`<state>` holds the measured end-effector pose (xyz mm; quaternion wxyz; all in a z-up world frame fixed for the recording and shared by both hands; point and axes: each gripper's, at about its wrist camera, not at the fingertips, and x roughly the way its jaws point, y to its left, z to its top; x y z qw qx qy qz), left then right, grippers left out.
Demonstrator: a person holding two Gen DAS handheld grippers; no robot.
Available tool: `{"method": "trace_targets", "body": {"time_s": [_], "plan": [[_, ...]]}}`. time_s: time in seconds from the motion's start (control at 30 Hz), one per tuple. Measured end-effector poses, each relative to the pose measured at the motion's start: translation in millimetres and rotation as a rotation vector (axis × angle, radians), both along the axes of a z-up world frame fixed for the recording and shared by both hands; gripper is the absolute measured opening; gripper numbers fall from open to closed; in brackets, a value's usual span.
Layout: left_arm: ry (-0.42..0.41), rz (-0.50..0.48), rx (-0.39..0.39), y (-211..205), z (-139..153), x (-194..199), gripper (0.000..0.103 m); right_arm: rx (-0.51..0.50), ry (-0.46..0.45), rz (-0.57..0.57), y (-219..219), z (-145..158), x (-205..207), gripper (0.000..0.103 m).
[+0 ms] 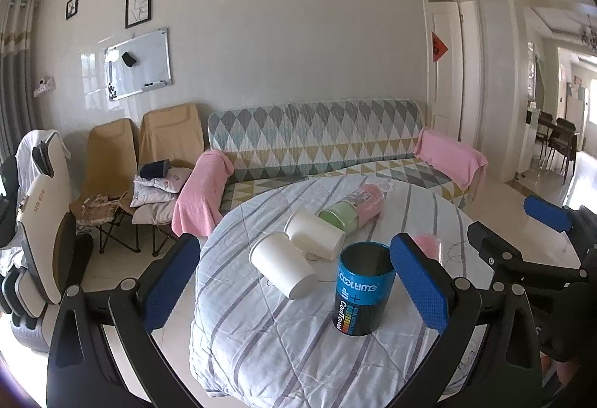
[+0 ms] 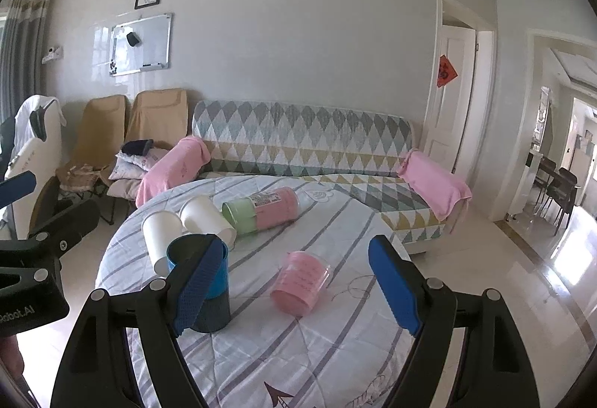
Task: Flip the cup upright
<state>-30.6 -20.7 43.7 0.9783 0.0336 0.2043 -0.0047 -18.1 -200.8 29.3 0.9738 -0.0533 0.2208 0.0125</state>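
Left gripper (image 1: 294,281) nearest, blue-padded fingers spread wide, nothing held, hovering level over the near edge of the round table with the grey-striped white quilted cover (image 1: 261,352). Its view looks straight over the blue-and-black cylindrical tin printed CoolTime (image 1: 363,290), already upright, mouth open, just inside the right finger pad.

Right gripper (image 2: 294,281) also wide apart and empty, pointed forward and slightly down. Small translucent pink plastic cup (image 2: 300,283) lies on its side between the finger lines, a little beyond the tips, one end toward the camera. This looks like the cup to flip. Judged light, thin-walled, a bit flexible, smooth so likely to roll or slip on the soft cloth. Best hold: across the wall near the middle, light squeeze, then rotate the wrist to stand it up; too hard a pinch could crush it. It is partly hidden behind the left gripper's right pad in the left view.

Further back: two white paper cups (image 1: 294,255), both on their sides, touching each other, light and crushable too. Beyond them a green and pink stack of plastic cups in clear wrap (image 2: 261,210), lying down.

Far: diamond-pattern sofa (image 2: 302,139) with pink towels on its arms
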Motion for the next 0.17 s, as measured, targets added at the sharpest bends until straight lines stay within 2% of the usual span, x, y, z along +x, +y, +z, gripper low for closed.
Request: {"method": "trace_targets", "body": {"time_s": [0.17], "plan": [[0.003,0.004,-0.003,0.4,-0.2,0.5,0.103,0.016,0.013,0.008,-1.7,-3.5,3.9,0.082]]}}
